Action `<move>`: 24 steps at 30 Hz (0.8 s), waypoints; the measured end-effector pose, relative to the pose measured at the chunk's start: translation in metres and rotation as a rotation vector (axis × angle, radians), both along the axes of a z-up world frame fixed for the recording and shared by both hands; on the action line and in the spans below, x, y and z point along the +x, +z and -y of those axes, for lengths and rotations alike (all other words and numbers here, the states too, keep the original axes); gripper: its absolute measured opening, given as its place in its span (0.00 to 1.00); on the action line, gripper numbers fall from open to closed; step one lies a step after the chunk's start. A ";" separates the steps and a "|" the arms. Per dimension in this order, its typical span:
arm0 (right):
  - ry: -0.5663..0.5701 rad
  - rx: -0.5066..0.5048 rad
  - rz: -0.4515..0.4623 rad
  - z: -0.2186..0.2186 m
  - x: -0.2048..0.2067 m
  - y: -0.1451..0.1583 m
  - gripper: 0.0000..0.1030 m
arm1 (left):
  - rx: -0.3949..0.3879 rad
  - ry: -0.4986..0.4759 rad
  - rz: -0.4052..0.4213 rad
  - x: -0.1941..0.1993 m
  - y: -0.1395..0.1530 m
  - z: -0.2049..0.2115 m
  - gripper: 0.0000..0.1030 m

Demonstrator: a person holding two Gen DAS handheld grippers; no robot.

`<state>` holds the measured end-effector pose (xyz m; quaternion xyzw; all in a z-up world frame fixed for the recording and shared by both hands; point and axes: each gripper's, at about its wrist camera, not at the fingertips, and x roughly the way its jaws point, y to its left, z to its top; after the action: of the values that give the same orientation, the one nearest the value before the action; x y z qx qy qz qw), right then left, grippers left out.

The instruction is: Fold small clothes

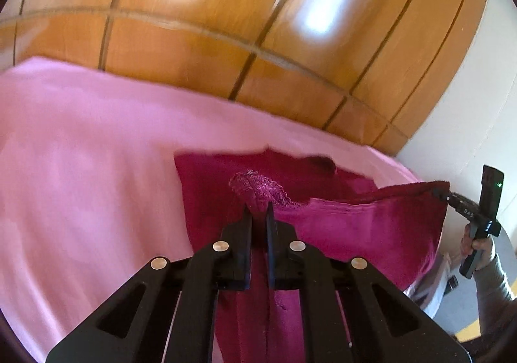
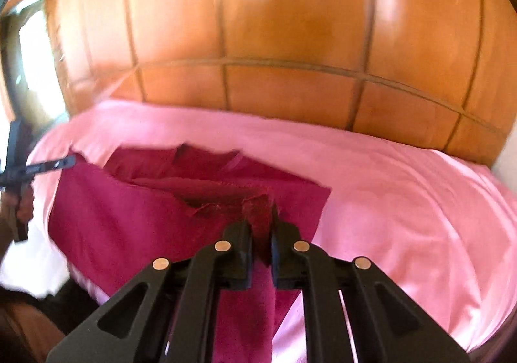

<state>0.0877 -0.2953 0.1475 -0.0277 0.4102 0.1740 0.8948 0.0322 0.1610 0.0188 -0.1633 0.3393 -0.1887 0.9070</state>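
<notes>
A magenta garment (image 1: 371, 227) lies partly on the pink bed sheet (image 1: 80, 153) and is lifted at two corners. My left gripper (image 1: 258, 211) is shut on one bunched edge of the garment. My right gripper (image 2: 260, 217) is shut on another corner of the garment (image 2: 129, 217). The right gripper also shows at the right edge of the left wrist view (image 1: 442, 193), pinching the raised corner. The left gripper shows at the left edge of the right wrist view (image 2: 69, 161), also pinching the cloth. The cloth hangs stretched between both grippers above the bed.
A glossy wooden headboard (image 1: 258, 23) with panel grooves stands behind the bed. A pale wall (image 1: 468, 104) lies to the right. The bed's edge (image 2: 484, 314) drops off at the right in the right wrist view.
</notes>
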 end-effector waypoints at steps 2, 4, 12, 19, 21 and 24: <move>-0.026 0.025 0.005 0.002 0.016 -0.001 0.07 | 0.016 0.026 0.012 0.011 0.006 -0.004 0.06; -0.057 0.057 0.004 0.003 0.034 -0.006 0.07 | 0.028 0.049 0.014 0.027 0.009 -0.005 0.06; -0.217 0.113 -0.059 0.007 0.114 -0.051 0.07 | 0.125 0.124 -0.024 0.103 0.000 0.008 0.06; -0.338 0.088 -0.186 0.015 0.166 -0.115 0.06 | 0.209 0.173 -0.144 0.162 -0.041 0.019 0.06; -0.359 0.071 -0.228 0.019 0.175 -0.135 0.07 | 0.256 0.179 -0.186 0.173 -0.058 0.023 0.06; -0.369 0.079 -0.275 0.023 0.181 -0.152 0.08 | 0.273 0.182 -0.246 0.182 -0.075 0.024 0.08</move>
<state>0.2690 -0.3186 -0.0041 0.1069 0.5191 0.0257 0.8476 0.2137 0.1369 -0.0561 -0.0905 0.4536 -0.0369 0.8858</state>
